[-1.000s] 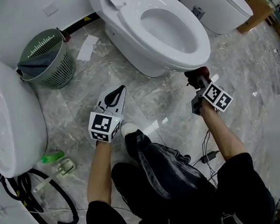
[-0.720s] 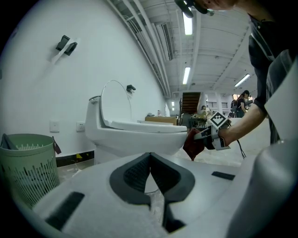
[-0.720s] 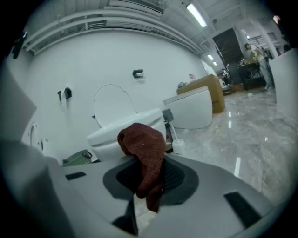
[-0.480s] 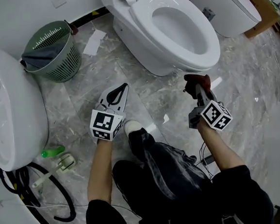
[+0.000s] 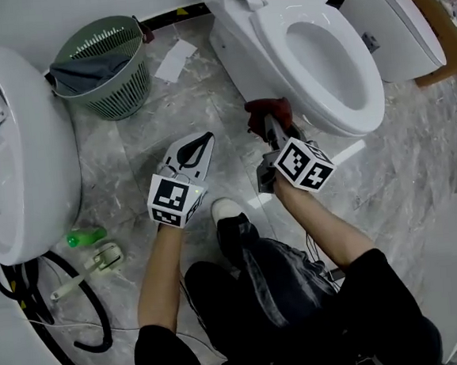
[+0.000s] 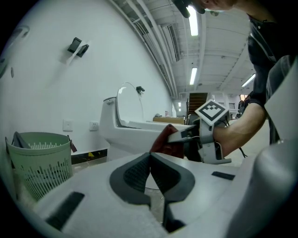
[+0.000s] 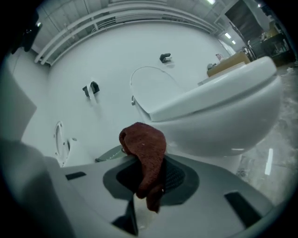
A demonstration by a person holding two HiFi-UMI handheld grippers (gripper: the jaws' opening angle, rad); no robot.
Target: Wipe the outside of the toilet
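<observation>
One red cloth (image 5: 267, 109) is pinched in the jaws of my right gripper (image 5: 271, 128), and the outer wall of the toilet (image 5: 236, 46) lies just ahead and up to their right, far nearer than to my left gripper (image 5: 202, 141), whose jaws are pressed together on nothing above the floor (image 5: 123, 159).

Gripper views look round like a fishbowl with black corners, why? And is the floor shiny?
Both gripper views use wide-angle lenses, so lines bend and corners go black; the left gripper view has glaring ceiling lights; the right gripper view shows the red cloth sharp; the head view shows a white reflection streak on the marble floor.
</observation>
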